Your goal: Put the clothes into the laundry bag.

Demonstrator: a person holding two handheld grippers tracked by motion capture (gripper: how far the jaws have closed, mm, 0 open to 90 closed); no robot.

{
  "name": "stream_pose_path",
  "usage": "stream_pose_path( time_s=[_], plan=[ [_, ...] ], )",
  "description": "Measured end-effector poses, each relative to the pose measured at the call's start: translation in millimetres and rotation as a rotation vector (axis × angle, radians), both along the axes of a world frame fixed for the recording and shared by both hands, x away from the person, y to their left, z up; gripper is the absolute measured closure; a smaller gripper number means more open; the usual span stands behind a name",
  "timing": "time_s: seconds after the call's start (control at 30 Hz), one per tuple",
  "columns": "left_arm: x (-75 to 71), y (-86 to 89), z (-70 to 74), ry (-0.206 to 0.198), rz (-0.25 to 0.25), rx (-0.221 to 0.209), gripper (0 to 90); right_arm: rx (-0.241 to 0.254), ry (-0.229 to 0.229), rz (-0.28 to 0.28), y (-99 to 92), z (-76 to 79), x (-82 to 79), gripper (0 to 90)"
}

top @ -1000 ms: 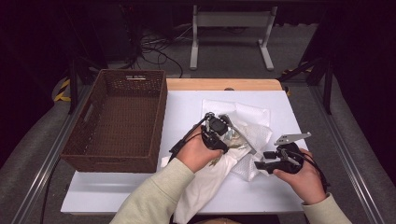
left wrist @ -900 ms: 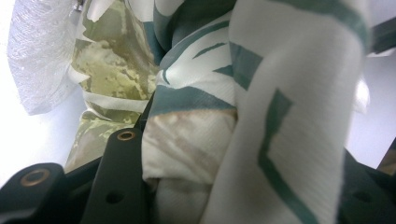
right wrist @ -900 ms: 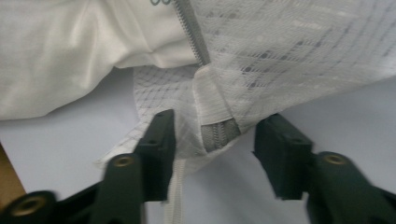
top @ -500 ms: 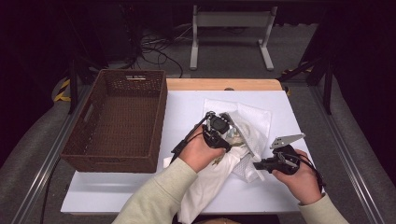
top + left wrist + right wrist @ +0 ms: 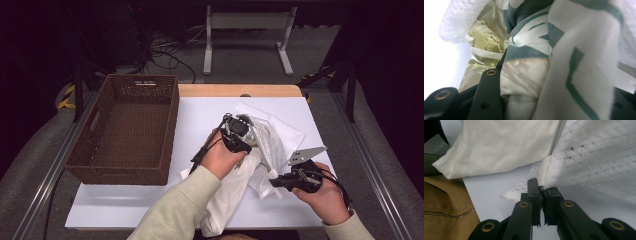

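Wicker basket (image 5: pixel 125 132) empty, white garments (image 5: pixel 270 145) beside it on table (image 5: pixel 150 210)

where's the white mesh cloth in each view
High view: the white mesh cloth lies right of centre on the table, its near corner at the right hand-held gripper.
Left gripper view: a knobbly white fold at top left, probably the same cloth.
Right gripper view: upper right, its corner pinched between the jaws.
Shared landmark: the plain white garment.

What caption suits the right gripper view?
Right gripper shut on the white mesh cloth's edge above the table.
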State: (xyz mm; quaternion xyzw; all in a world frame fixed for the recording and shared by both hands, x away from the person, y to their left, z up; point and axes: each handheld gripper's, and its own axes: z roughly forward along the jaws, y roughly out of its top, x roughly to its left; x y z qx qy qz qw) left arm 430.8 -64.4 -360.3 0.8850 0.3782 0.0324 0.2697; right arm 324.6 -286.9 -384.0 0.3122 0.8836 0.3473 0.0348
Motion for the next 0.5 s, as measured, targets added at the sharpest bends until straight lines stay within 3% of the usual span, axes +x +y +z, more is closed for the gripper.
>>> stream_pose_path(
  time_s=[0.27,0.4,0.5],
  plan=[
    [8.8,-0.5,-11.4,0.007,0.041,0.029,54.7,-0.033,-0.035,-0.037,-14.1,10.6,-1.6,86.1],
    [10.4,-9.3,-22.5,0.024,0.027,0.055,51.2,-0.064,-0.010,-0.073,-24.2,2.8,4.1,86.0],
    [6.3,-12.2,-23.4,0.011,0.009,0.072,42.0,-0.067,0.015,-0.080,-28.7,-4.6,7.6,86.0]
  ],
)
